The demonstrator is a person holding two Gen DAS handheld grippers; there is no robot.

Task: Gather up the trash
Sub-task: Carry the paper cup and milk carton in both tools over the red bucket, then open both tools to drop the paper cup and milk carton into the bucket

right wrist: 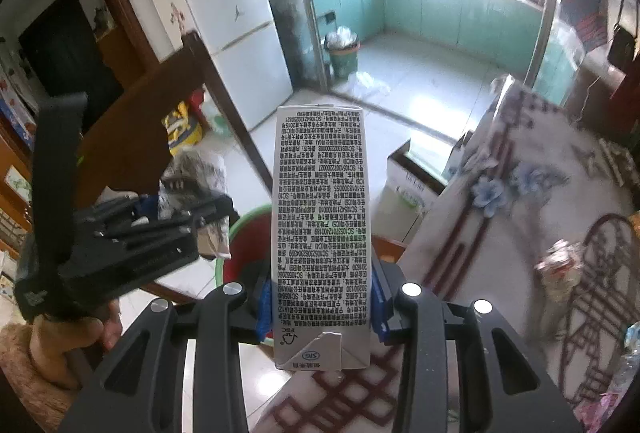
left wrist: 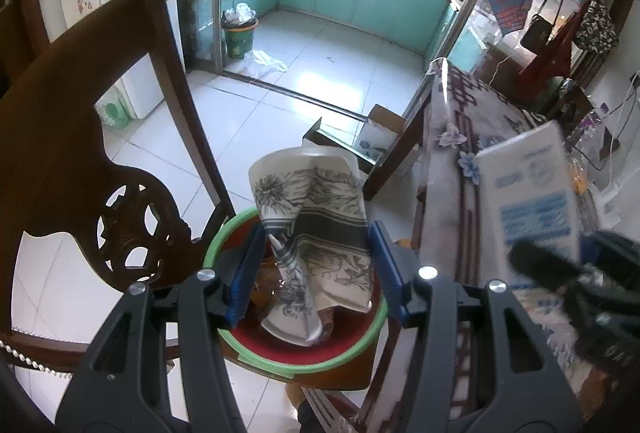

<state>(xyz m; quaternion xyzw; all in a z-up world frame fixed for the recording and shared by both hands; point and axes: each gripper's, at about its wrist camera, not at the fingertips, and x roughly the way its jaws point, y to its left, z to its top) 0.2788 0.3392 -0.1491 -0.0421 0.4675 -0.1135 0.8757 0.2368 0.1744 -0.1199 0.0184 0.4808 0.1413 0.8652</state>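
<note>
Right gripper (right wrist: 322,307) clamping upright carton (right wrist: 321,233), green-rimmed bin (right wrist: 244,233) below

left gripper (left wrist: 316,269): tilted steeply down, blue pads clamped on a crumpled cup (left wrist: 312,233) | right gripper (right wrist: 322,307): tilted steeply down, pads closed on a carton (right wrist: 320,225) | hand (right wrist: 76,333) grips the left handle
</note>
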